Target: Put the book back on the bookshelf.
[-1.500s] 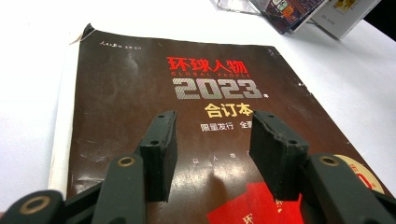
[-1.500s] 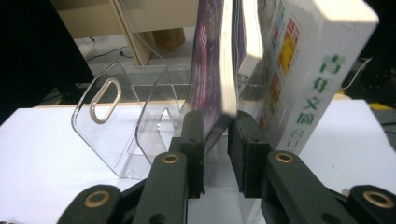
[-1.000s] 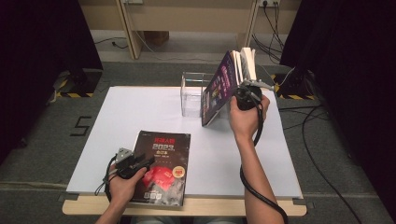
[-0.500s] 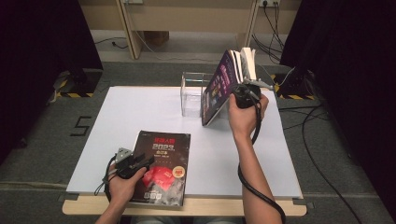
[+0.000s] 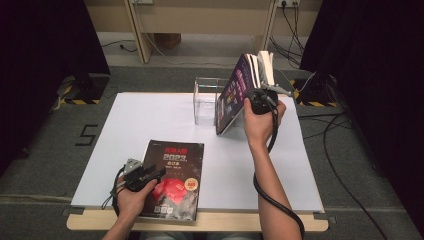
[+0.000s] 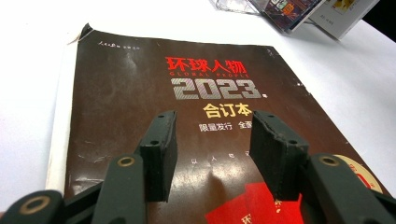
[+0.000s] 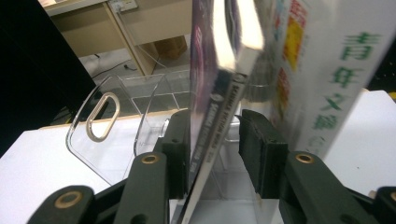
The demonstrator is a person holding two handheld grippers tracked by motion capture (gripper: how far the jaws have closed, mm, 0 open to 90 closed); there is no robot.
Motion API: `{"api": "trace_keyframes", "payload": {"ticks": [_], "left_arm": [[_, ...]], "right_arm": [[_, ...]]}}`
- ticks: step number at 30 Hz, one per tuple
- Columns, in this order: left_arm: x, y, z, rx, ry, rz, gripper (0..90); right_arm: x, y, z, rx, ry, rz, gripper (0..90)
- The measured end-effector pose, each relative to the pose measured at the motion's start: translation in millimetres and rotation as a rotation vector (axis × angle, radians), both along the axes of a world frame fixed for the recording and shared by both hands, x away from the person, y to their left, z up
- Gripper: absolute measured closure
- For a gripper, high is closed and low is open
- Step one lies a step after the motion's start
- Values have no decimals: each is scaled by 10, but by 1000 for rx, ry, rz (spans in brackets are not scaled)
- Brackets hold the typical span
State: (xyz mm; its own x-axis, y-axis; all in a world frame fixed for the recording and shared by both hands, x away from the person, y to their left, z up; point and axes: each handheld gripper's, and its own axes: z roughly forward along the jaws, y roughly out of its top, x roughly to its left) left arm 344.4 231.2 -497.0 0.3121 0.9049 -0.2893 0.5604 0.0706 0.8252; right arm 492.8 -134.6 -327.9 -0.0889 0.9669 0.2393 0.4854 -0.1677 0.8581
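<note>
A dark magazine (image 5: 172, 180) with red and white lettering lies flat near the table's front edge. My left gripper (image 5: 157, 172) hovers low over its cover (image 6: 140, 93), jaws open (image 6: 212, 149) and nothing between them. At the back right a purple book (image 5: 232, 95) leans tilted against other books in a clear acrylic stand (image 5: 205, 100). My right gripper (image 5: 250, 100) is at its spine (image 7: 210, 70). Its jaws (image 7: 212, 144) have just been opening: the left pad still touches the spine and the right pad stands apart.
A white-spined book (image 7: 327, 70) with green lettering stands right of the purple one, and more pale books (image 5: 265, 62) lean behind. The stand's wall has an oval handle hole (image 7: 102, 116). White sheet (image 5: 150, 120) covers the table. Cables trail off the right side.
</note>
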Motion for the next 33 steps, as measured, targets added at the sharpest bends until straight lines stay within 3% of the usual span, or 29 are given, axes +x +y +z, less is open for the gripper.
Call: {"api": "trace_keyframes", "payload": {"ticks": [7, 15, 24, 30, 33], "left_arm": [[1, 19, 6, 4, -2, 3, 503], [7, 14, 10, 1, -6, 4, 504], [5, 11, 7, -1, -8, 4, 504], [3, 12, 6, -1, -7, 2, 504], [4, 13, 5, -2, -6, 0, 504]], "right_arm": [[84, 63, -9, -20, 8, -16, 668], [131, 147, 41, -82, 5, -30, 708], [134, 369, 94, -153, -37, 12, 713], [179, 476, 108, -149, -60, 45, 686], [242, 506, 111, -113, -63, 45, 655]]}}
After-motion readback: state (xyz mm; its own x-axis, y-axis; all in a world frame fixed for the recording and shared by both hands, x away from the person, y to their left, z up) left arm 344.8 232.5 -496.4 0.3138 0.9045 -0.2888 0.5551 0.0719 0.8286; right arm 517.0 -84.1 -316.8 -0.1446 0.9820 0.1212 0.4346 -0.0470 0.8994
